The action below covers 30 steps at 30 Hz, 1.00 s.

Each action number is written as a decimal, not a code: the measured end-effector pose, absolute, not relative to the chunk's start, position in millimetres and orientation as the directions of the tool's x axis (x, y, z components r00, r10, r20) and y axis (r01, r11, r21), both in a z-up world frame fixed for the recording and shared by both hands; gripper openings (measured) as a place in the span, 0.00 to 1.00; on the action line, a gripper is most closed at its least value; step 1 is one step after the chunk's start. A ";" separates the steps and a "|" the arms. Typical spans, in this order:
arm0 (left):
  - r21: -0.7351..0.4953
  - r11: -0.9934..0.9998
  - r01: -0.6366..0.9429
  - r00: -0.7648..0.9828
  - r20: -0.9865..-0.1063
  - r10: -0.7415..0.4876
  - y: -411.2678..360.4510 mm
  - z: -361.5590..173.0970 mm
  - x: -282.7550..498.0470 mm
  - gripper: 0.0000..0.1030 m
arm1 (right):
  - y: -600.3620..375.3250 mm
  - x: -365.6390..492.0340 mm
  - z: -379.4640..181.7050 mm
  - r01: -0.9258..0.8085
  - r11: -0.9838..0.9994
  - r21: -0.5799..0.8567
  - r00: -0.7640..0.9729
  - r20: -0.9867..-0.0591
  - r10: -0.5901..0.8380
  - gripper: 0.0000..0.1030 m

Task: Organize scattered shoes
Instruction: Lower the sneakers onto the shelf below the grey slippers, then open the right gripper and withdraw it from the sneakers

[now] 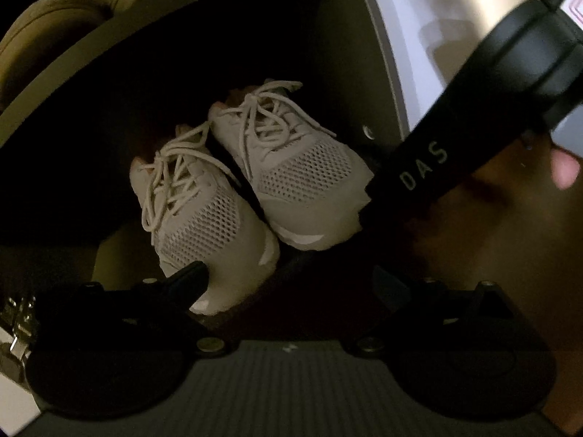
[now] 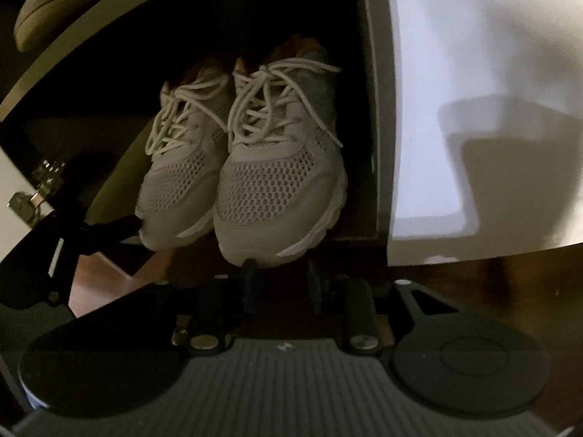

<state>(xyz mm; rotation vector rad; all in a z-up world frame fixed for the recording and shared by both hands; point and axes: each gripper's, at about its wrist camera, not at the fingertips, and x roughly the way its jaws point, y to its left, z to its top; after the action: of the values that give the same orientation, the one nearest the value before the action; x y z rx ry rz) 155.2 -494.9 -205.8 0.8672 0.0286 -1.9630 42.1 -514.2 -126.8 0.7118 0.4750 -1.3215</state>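
The pair of white mesh sneakers sits side by side on the lower shelf [image 2: 109,189] of a dark cabinet, toes pointing out over the front edge — the left sneaker [image 1: 204,225] and the right sneaker [image 2: 280,196] touch along their inner sides. They look light and soft: open-weave uppers that would cave under a squeeze, loose laces that could snag (best left alone), and a firmer rubber toe cap and sole rim, which seem the sound places to push or pinch. The left gripper [image 1: 291,284] has its jaws spread wide, one fingertip touching the left sneaker's toe, the other well off to the side over the wooden floor [image 1: 492,218]. The right gripper [image 2: 280,273] comes in low and level with the shelf, its jaws only narrowly apart, holding nothing, tips just at the right sneaker's toe. On the shelf above rest tan shoes [image 1: 54,36].
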 end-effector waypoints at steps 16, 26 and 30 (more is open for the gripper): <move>0.309 -0.521 0.796 -0.278 -0.578 -0.767 -465.9 -231.1 145.9 0.98 | -504.8 22.8 -127.3 0.967 0.102 0.232 0.230 -0.632 -0.740 0.33; 0.337 -0.339 0.878 -0.081 -0.593 -0.801 -421.5 -183.2 159.4 0.96 | -488.6 24.6 -80.9 0.963 0.167 0.211 0.260 -0.559 -0.787 0.66; 0.366 -0.218 0.905 0.049 -0.599 -0.799 -379.1 -135.0 169.7 0.97 | -470.6 39.7 -42.1 0.953 0.294 0.077 0.296 -0.465 -0.834 0.71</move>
<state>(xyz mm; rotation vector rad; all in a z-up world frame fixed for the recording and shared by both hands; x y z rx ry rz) 169.7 -379.1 -135.0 0.8564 0.1627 -1.5761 39.7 -470.6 -42.1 0.3726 0.3687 -1.2252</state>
